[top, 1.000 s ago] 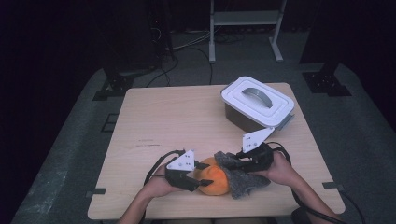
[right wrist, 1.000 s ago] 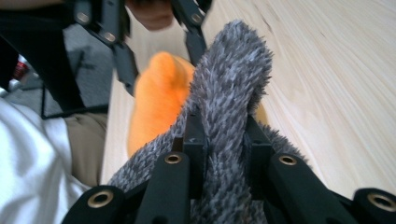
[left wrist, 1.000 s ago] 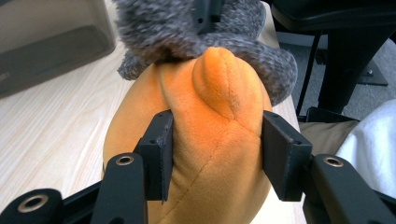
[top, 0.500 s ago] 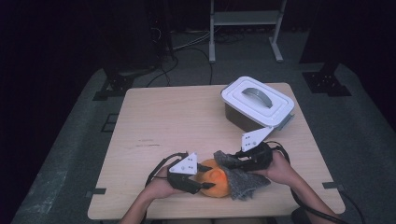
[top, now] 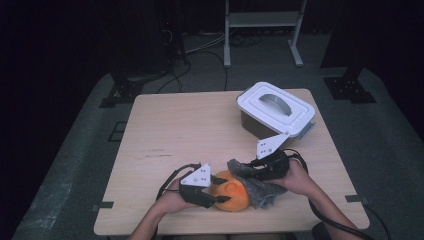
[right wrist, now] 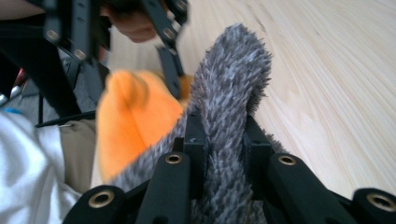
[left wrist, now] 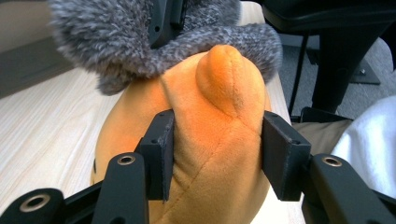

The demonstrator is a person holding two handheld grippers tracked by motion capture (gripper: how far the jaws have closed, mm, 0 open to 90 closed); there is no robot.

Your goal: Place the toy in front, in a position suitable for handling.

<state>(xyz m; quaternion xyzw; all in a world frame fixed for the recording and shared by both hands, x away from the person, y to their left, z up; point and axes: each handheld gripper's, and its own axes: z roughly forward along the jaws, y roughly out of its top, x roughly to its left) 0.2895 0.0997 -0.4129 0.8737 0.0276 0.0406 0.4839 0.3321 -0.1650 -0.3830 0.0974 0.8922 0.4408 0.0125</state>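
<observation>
Dim room, light wooden table with a lidded white container at the far right. Near the front edge, the left gripper squeezes an orange plush toy to anchor it, I'd guess, while the right gripper pinches the furry grey sock over it. Both forearms reach in low, grippers angled toward each other.

In the left gripper view, the grey fuzzy cloth covers the far side of the orange plush toy, whose lower part runs off the bottom edge. In the right gripper view the toy is blurred and the cloth hides its right side. In the high view the box keeps its contents hidden under its lid.
</observation>
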